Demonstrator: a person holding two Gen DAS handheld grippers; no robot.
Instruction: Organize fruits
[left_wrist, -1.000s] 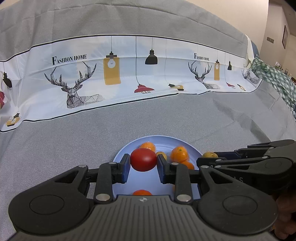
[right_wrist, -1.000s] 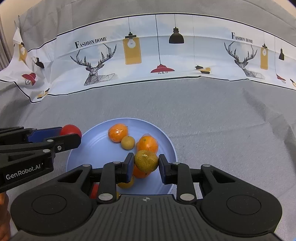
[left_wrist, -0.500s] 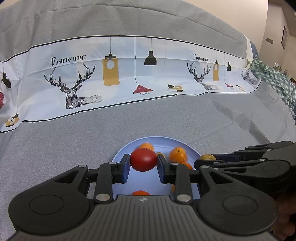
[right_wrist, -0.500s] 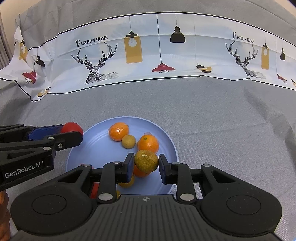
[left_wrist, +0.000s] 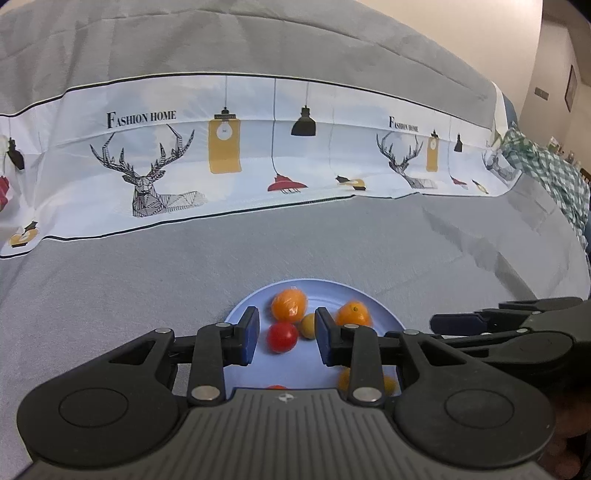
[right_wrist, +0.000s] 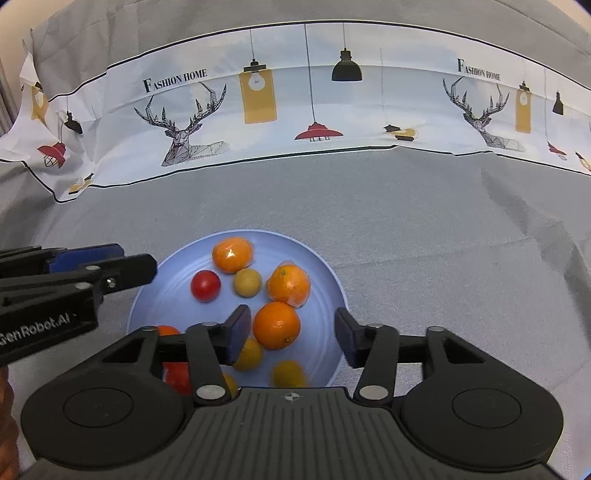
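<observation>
A light blue plate (right_wrist: 173, 280) on the grey cloth holds several oranges and small yellow fruits. My left gripper (left_wrist: 286, 341) hangs over its near side with its jaws opening. A red tomato (left_wrist: 282, 336) lies loose on the plate below them, free of the pads, and it also shows in the right wrist view as the tomato (right_wrist: 205, 285). My right gripper (right_wrist: 291, 338) is over the plate with its jaws opening wide. An orange (right_wrist: 276, 325) rests on the plate under the gap, untouched. A yellowish mandarin (right_wrist: 289, 373) lies near the plate's front rim.
A white printed cloth band (right_wrist: 314, 110) with deer and lamps runs along the back of the grey surface. A green checked cloth (left_wrist: 546, 173) lies at the far right. More red fruit (right_wrist: 177, 373) sits half hidden under my right gripper's left finger.
The left jaws let go of the red tomato, which dropped onto the plate. The right jaws spread wide and the yellowish mandarin left them. Neither hand shifted.
</observation>
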